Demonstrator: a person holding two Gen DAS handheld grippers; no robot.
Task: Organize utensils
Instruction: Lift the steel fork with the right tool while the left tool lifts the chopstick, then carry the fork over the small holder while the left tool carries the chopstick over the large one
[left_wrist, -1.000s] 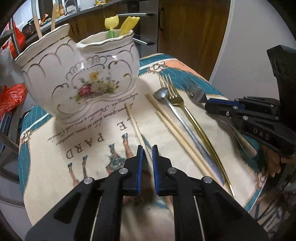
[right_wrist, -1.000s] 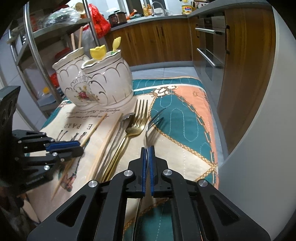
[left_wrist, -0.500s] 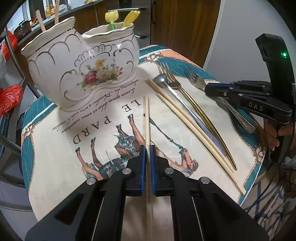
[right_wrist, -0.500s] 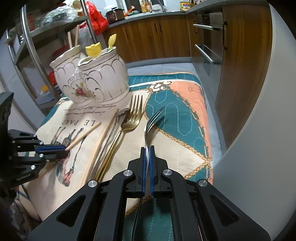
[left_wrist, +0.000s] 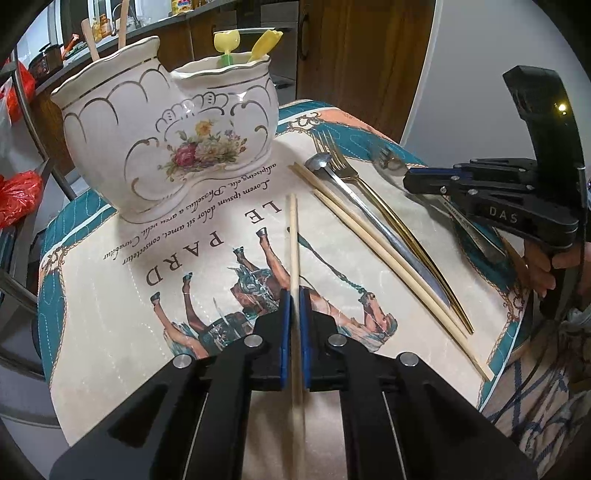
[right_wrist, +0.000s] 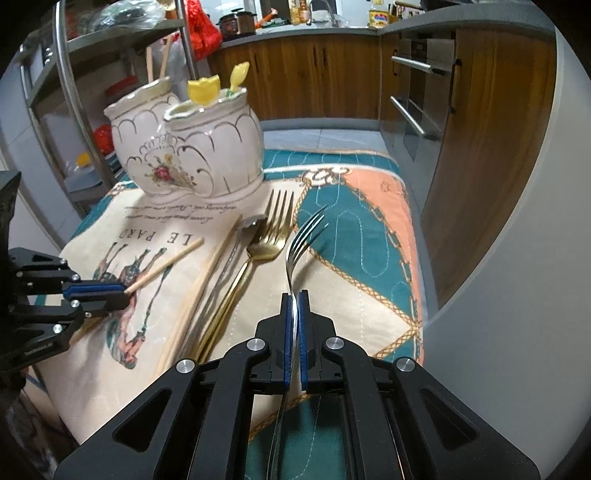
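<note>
Left wrist view
Left claw (left_wrist: 291, 295): clamped on a pale wooden chopstick (left_wrist: 293, 236), whose tip points toward the white two-lobed ceramic holder with gold trim and painted flowers (left_wrist: 170, 133).
Holder: stands at the far end of the printed horse-pattern cloth (left_wrist: 122, 280) covering the tabletop; yellow plastic utensil tops (left_wrist: 227, 40) stick out of one lobe.
Right of the holder: a pair of pale chopsticks (left_wrist: 369, 243), a slim silver spoon (left_wrist: 354, 199) and a gold fork (left_wrist: 373, 199) lie side by side on the cloth.

Right wrist view
Right claw (right_wrist: 294, 295): closed on the handle of a silver fork (right_wrist: 299, 243), tines raised above the cloth, right of the gold fork.
Left claw: seen well left of the holder, gripping its chopstick near one end.
</note>
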